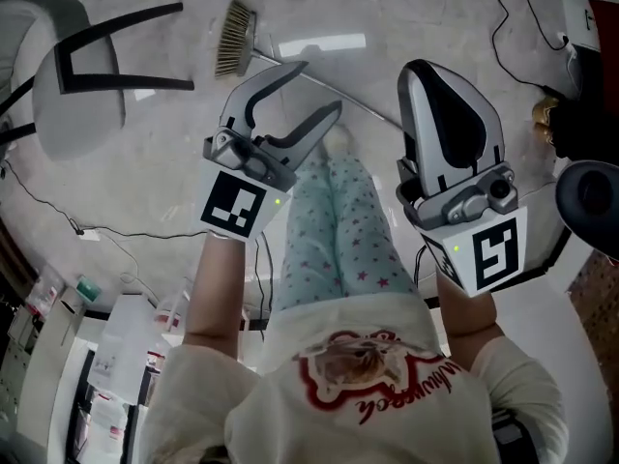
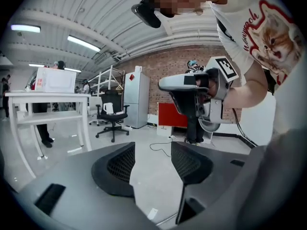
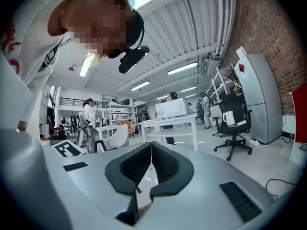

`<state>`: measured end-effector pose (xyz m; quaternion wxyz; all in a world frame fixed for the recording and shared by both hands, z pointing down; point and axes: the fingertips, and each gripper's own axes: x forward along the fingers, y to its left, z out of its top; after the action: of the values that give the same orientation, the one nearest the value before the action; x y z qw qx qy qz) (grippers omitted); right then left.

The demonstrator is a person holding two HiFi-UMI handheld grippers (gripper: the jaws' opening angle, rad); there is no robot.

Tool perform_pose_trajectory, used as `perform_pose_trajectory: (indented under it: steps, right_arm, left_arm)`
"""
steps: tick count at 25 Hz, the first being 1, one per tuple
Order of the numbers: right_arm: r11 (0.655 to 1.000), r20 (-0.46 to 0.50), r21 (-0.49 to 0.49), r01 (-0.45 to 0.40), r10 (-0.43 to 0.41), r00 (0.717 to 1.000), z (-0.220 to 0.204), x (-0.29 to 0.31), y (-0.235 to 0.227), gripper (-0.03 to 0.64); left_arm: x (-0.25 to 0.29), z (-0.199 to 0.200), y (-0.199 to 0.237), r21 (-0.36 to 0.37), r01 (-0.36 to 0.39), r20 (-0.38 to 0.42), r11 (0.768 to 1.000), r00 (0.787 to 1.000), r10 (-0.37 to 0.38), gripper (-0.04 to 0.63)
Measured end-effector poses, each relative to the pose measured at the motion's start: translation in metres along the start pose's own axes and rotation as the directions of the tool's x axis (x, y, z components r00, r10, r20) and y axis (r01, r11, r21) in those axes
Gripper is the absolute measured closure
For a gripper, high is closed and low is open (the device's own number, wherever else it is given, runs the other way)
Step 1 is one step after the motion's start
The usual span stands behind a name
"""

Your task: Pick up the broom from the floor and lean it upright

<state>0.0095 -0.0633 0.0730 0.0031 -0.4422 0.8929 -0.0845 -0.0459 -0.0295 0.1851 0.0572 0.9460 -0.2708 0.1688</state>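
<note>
The left gripper (image 1: pixel 319 87) was released and empty, presumably to receive the broom (image 1: pixel 235 39) lying beyond its tips (the right gripper (image 1: pixel 426 70) was clenched on nothing).

1. Broom (image 1: pixel 235 39) – lying flat on the pale floor (image 1: pixel 416 17), not upright.
2. Bristle head (image 1: pixel 232 37) – tan, fanned, at the upper left.
3. Handle (image 1: pixel 372 110) – thin and silvery, running diagonally down to the right.
</note>
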Motion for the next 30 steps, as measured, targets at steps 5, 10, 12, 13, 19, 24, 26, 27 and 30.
perform_pose_trajectory:
  steps: [5, 10, 12, 13, 19, 24, 26, 27, 30]
  right_arm:
    - [1.0, -0.038, 0.022, 0.014, -0.013, 0.999, -0.056, -0.002, -0.014, 0.592]
    - [0.999, -0.037, 0.024, 0.029, -0.028, 0.999, -0.108, 0.001, -0.025, 0.592]
    - [0.999, -0.041, 0.028, 0.032, -0.031, 0.999, -0.131, 0.006, -0.029, 0.592]
    - [0.999, -0.041, 0.034, 0.035, -0.033, 0.999, -0.141, 0.01, -0.03, 0.592]
    - [0.998, -0.056, 0.06, 0.033, -0.029, 0.998, -0.203, 0.019, -0.032, 0.592]
    - [0.995, -0.088, 0.08, 0.063, -0.056, 0.995, -0.252, 0.011, -0.047, 0.592]
    - [0.994, -0.09, 0.083, 0.07, -0.062, 0.994, -0.266, 0.012, -0.052, 0.592]
    - [0.994, -0.092, 0.084, 0.07, -0.063, 0.994, -0.272, 0.011, -0.054, 0.592]
    - [0.995, -0.103, 0.086, 0.059, -0.05, 0.993, -0.293, 0.008, -0.057, 0.592]
  left_arm:
    - [0.031, -0.071, -0.002, 0.013, 0.052, -0.046, 0.999, 0.998, -0.051, 0.351]
    - [0.06, -0.153, -0.009, 0.022, 0.13, -0.098, 0.991, 0.987, -0.127, 0.351]
    - [0.072, -0.187, -0.013, 0.021, 0.163, -0.13, 0.986, 0.979, -0.159, 0.351]
    - [0.078, -0.203, -0.014, 0.02, 0.176, -0.144, 0.984, 0.975, -0.172, 0.351]
    - [0.103, -0.285, -0.024, 0.028, 0.236, -0.238, 0.971, 0.945, -0.223, 0.351]
    - [0.127, -0.334, -0.034, 0.021, 0.266, -0.281, 0.964, 0.927, -0.25, 0.351]
    - [0.136, -0.349, -0.034, 0.032, 0.272, -0.291, 0.962, 0.923, -0.251, 0.351]
    - [0.14, -0.356, -0.035, 0.046, 0.275, -0.294, 0.96, 0.923, -0.25, 0.351]
    - [0.152, -0.384, -0.042, 0.095, 0.304, -0.318, 0.948, 0.912, -0.26, 0.351]
